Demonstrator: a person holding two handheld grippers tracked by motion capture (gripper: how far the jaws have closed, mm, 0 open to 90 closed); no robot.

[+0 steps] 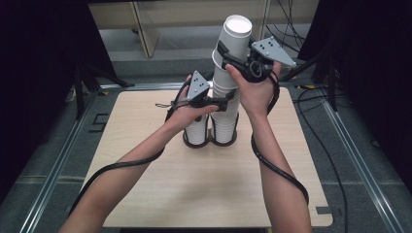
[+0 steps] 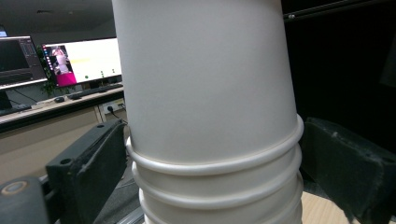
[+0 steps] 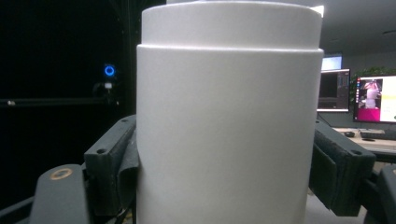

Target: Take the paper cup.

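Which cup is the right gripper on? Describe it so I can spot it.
Start at the wooden table and find the dark two-ring holder at its middle. From its right ring rises a tall stack of white paper cups. The right gripper is around the top cup, upside down, tilted off the stack.

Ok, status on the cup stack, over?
Right claw clamped on top cup, tilted off the stack. Left claw around tall cup stack lower down, contact unclear. Shorter stack close beside it.

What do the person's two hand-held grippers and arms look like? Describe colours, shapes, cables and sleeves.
Both the left gripper and the right gripper are black, each topped by a grey three-cornered plate with small holes. A black cable trails from each along the forearm. The arms are bare, with no sleeves.
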